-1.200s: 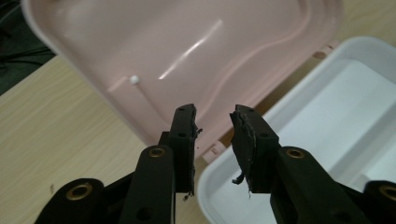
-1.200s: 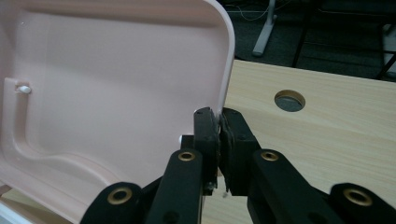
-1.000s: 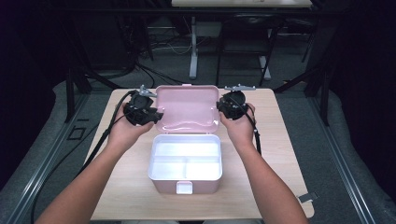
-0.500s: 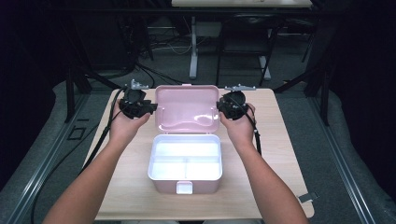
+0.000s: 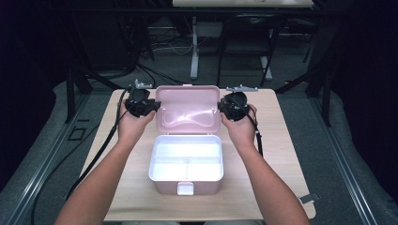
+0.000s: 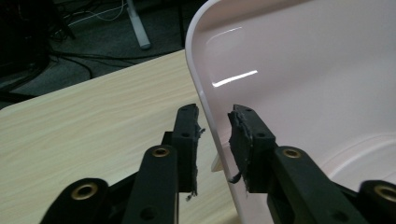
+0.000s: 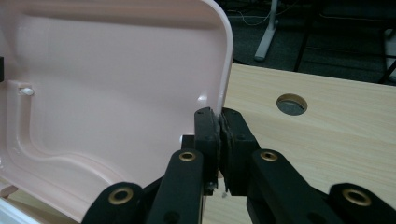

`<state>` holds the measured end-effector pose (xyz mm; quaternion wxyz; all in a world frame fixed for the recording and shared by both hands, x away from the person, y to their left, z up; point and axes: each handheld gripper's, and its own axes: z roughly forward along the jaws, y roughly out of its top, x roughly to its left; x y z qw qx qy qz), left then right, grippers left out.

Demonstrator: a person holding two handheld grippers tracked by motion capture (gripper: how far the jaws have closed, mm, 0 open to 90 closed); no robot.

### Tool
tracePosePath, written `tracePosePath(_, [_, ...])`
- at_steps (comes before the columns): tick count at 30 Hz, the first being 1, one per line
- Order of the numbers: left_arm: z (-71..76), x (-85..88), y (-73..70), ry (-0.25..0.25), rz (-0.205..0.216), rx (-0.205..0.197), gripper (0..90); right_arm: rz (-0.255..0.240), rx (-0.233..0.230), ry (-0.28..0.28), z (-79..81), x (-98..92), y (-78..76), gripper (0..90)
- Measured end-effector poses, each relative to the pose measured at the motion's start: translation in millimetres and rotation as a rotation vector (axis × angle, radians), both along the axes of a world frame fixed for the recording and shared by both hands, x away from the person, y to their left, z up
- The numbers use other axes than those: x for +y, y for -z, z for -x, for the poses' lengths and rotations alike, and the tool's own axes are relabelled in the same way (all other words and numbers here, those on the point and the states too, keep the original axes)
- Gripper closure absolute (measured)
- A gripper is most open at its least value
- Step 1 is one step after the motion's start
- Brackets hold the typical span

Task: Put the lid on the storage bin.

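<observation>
Lid edge btwn L gripper jaws — R gripper clamps it.

Lid cropped at frame edge

Pink box, pale wood under your hands
Your lid is glossy pink; the box inside is white; the counter is light woodgrain; both tools are black.

A pink lunch box sits open on the tabletop, its white interior split into compartments; its pink lid stands raised behind it, hollow side facing forward
</observation>
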<state>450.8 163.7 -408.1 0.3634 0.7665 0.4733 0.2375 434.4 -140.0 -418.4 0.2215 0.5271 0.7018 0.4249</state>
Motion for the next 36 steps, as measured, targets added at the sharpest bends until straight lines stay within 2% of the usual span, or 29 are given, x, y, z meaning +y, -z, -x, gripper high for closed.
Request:
tracePosePath(6, [0.1,-0.3,1.1,-0.004,-0.013,-0.018,80.2,-0.001,0.000,0.000,0.8,-0.4,-0.3,86.1])
tracePosePath(19, [2.7,2.5,-1.9,-0.001,0.011,-0.015,82.0,-0.003,-0.011,-0.002,3.4,-1.0,-1.2,86.1])
tracePosePath(30, [11.8,4.4,-7.8,0.019,0.023,-0.043,82.3,-0.011,-0.040,-0.017,11.9,-3.8,-5.1,86.1])
tracePosePath(31, [12.9,4.4,-8.3,0.018,0.023,-0.050,82.4,-0.015,-0.037,-0.036,13.0,-4.8,-6.0,86.1])
tracePosePath(36, [19.1,5.5,-11.5,0.030,0.024,-0.065,82.5,-0.006,-0.059,-0.028,18.7,-5.2,-8.6,86.1])
